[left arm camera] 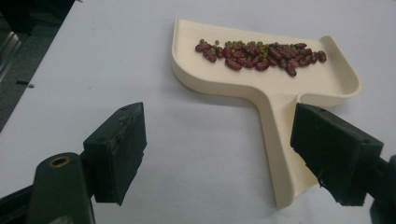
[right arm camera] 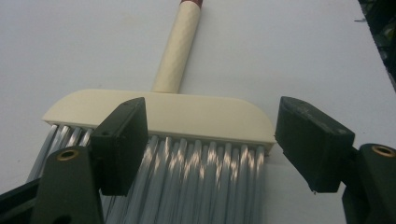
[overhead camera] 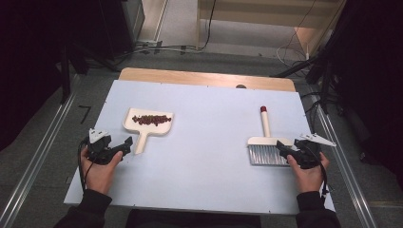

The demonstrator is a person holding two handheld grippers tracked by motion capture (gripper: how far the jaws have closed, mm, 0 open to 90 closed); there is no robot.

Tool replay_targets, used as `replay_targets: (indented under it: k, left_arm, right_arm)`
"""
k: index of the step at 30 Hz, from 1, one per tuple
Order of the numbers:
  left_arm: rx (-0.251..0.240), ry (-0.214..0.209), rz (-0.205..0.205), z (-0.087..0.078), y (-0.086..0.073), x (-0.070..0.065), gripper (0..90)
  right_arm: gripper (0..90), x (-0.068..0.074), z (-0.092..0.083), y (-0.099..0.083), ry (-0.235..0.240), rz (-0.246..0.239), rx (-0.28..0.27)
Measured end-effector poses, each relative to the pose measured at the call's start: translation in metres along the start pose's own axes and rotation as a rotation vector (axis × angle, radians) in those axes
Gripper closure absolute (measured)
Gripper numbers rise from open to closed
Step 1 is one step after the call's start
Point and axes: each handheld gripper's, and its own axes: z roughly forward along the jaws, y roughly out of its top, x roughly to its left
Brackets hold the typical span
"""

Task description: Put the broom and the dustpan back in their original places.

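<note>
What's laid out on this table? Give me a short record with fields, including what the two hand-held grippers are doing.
surface: white table
dustpan: cream, left side, handle toward the person
contents: red and green beans in the pan
brush: cream, grey bristles, right side, handle pointing away
left hand-held gripper: open, beside the dustpan handle
right hand-held gripper: open, at the brush head

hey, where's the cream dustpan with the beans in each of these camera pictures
High view: the dustpan lies left of centre on the table, handle toward the left tongs.
Left gripper view: upper right, its handle running down beside the right-hand jaw.
Right gripper view: not in this picture.
Shared landmark: the row of red and green beans across the pan.
</note>
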Motion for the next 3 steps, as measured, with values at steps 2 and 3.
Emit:
replay_targets:
  k: [2, 3]
  left_arm:
    - [0.002, -0.002, -0.005, -0.0009, -0.0007, 0.0016, 19.5]
    - [0.001, -0.002, -0.005, -0.0011, -0.0011, 0.0018, 19.5]
  right_arm:
    - [23.9, -0.0013, -0.0024, -0.0009, 0.001, 0.003, -0.005]
    - [23.9, -0.0016, -0.0034, -0.0014, 0.000, 0.003, -0.006]
